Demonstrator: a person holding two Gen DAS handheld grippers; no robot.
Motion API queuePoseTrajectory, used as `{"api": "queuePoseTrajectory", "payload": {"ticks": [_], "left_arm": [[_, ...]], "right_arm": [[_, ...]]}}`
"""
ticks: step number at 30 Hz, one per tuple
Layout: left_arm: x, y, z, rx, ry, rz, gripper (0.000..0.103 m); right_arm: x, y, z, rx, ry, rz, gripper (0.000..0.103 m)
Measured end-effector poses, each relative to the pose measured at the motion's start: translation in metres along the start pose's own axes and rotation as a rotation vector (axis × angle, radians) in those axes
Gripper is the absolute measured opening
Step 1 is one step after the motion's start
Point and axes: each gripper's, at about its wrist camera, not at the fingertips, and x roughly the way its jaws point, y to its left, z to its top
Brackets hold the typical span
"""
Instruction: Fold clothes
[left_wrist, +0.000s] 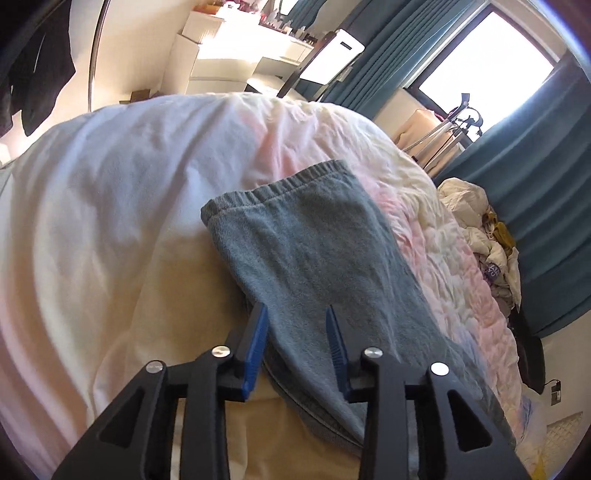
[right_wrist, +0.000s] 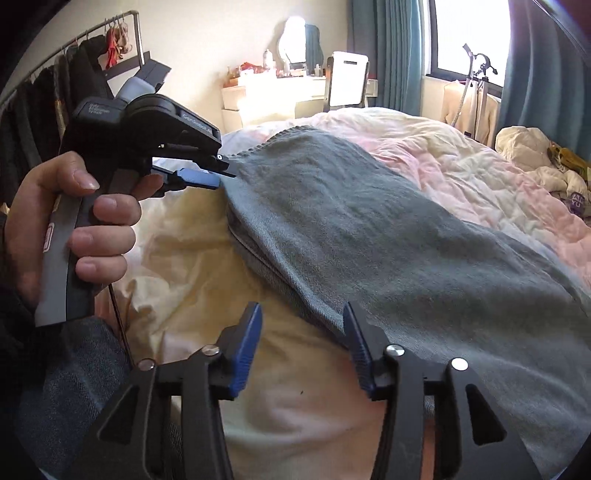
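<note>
A grey-blue folded garment (left_wrist: 314, 251) lies along the bed's pale duvet (left_wrist: 110, 203), its ribbed hem at the far end. My left gripper (left_wrist: 295, 325) stands open over the garment's near part, the cloth lying between and under its blue fingers. In the right wrist view the same garment (right_wrist: 369, 229) stretches from far left to near right. My right gripper (right_wrist: 301, 325) is open at its near folded edge, its right finger touching the cloth. A hand (right_wrist: 74, 229) holds the left gripper (right_wrist: 218, 170) at the garment's far left edge.
A clothes rack (right_wrist: 55, 92) with dark garments stands at the left. Beyond the bed are a white dresser (right_wrist: 273, 96) and a chair (right_wrist: 349, 81). A pile of crumpled laundry (right_wrist: 535, 155) lies at the bed's right side by teal curtains (right_wrist: 399, 55).
</note>
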Motion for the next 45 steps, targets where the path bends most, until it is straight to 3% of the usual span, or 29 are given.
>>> {"api": "queuePoseTrajectory", "payload": {"ticks": [4, 10, 14, 17, 20, 26, 31, 35, 39, 43, 45], "left_arm": [[-0.031, -0.023, -0.013, 0.097, -0.093, -0.040, 0.052], [-0.031, -0.074, -0.048, 0.293, -0.016, -0.142, 0.053], [-0.019, -0.118, -0.082, 0.508, 0.022, -0.177, 0.053], [-0.008, -0.147, -0.106, 0.618, 0.070, -0.218, 0.053], [0.007, -0.172, -0.126, 0.697, 0.096, -0.211, 0.053], [0.034, -0.203, -0.162, 0.844, 0.120, -0.214, 0.053], [0.072, -0.207, -0.176, 0.896, 0.178, -0.135, 0.053], [0.082, -0.206, -0.178, 0.887, 0.197, -0.125, 0.053], [0.085, -0.205, -0.178, 0.874, 0.200, -0.125, 0.053], [0.086, -0.207, -0.179, 0.878, 0.196, -0.116, 0.053], [0.088, -0.208, -0.178, 0.885, 0.196, -0.112, 0.053]], "right_arm": [[-0.036, -0.020, -0.001, 0.094, -0.041, -0.051, 0.056], [-0.119, -0.074, -0.005, 0.285, -0.154, -0.185, 0.061], [-0.186, -0.126, -0.018, 0.434, -0.245, -0.278, 0.063], [-0.237, -0.170, -0.039, 0.551, -0.300, -0.377, 0.066], [-0.280, -0.215, -0.068, 0.628, -0.327, -0.500, 0.068], [-0.340, -0.304, -0.148, 0.874, -0.372, -0.600, 0.069], [-0.366, -0.379, -0.263, 1.335, -0.408, -0.599, 0.070], [-0.367, -0.411, -0.330, 1.545, -0.444, -0.560, 0.070], [-0.350, -0.432, -0.368, 1.705, -0.524, -0.414, 0.070], [-0.333, -0.450, -0.386, 1.792, -0.633, -0.263, 0.072], [-0.328, -0.456, -0.385, 1.786, -0.636, -0.252, 0.075]]}}
